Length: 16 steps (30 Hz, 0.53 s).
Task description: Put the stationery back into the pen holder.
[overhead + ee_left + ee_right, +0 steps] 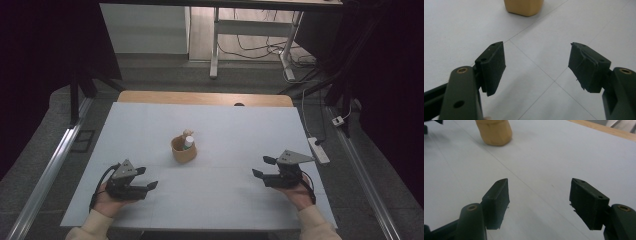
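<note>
Resting at seven and four o'clock on the desk [150, 125], both grippers — left [148, 178], right [262, 167] — spread their fingers wide, empty, flanking the centre cup [183, 150] with its bottle [188, 143], seemingly poised to reach.

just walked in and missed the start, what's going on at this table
A person sits at a white table with a claw in each hand. The left claw and the right claw both rest low near the front edge, open and holding nothing. Between them, farther back, stands a tan cup with a small bottle and something else in it, too small to make out. Neither claw touches the cup; both point roughly toward it.
</note>
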Motion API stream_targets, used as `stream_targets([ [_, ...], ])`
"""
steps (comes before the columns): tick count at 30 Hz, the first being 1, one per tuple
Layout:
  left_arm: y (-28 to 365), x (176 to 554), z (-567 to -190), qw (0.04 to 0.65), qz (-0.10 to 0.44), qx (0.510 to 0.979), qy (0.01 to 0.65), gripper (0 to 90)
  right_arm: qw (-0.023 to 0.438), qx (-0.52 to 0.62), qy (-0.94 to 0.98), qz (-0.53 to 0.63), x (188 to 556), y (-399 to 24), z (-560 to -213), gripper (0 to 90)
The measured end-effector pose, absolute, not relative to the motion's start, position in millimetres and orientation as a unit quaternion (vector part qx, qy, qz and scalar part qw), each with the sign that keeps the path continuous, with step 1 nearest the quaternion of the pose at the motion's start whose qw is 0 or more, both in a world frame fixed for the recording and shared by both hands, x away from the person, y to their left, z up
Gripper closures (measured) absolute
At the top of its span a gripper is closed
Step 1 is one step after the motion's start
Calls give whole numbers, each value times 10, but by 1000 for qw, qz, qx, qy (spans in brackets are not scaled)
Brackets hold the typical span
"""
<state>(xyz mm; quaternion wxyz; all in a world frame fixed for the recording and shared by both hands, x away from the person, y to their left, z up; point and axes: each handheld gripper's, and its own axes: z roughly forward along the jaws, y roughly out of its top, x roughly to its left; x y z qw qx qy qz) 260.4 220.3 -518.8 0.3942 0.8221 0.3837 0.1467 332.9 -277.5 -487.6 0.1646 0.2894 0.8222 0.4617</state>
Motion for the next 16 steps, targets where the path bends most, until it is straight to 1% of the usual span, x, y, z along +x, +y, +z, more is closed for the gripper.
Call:
stream_targets([
  [4,2204,2614,-5193,394,147,821,386,296,170,298,823,453,3282,-2905,-4931,316],
  [7,2202,2616,-5194,394,147,821,387,296,164,302,820,458,3268,-2955,-4966,315],
  [16,2194,2612,-5190,393,149,821,386,295,170,295,819,462,3269,-2945,-4970,315],
])
